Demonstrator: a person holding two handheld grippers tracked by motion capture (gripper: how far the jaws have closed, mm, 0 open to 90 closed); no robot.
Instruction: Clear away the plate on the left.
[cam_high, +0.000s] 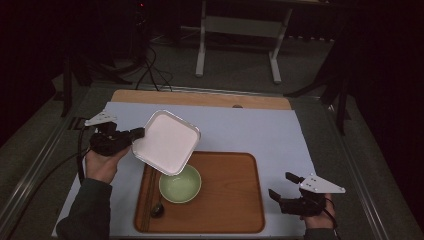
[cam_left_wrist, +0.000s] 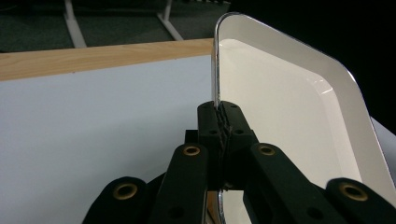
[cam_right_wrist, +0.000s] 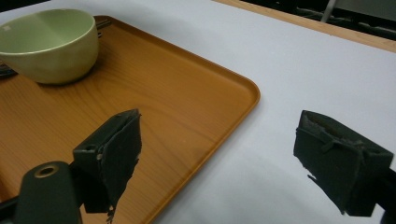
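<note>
My left gripper (cam_high: 138, 133) is shut on the rim of a white square plate (cam_high: 167, 142), holding it tilted in the air above the left end of the wooden tray (cam_high: 230, 195). In the left gripper view both pads clamp the plate's edge (cam_left_wrist: 217, 70) at the left gripper (cam_left_wrist: 223, 122). A pale green bowl (cam_high: 180, 184) stands on the tray under the plate's lower corner, also in the right gripper view as the bowl (cam_right_wrist: 49, 42). My right gripper (cam_high: 283, 186) rests open near the tray's right front corner, the right gripper (cam_right_wrist: 224, 144) with nothing between its jaws.
Dark chopsticks (cam_high: 148, 200) and a small dark spoon (cam_high: 157, 210) lie at the tray's left end. The tray sits on a pale blue mat (cam_high: 260, 130) over a wooden table (cam_high: 200, 98). A white stand (cam_high: 237, 30) is on the floor beyond.
</note>
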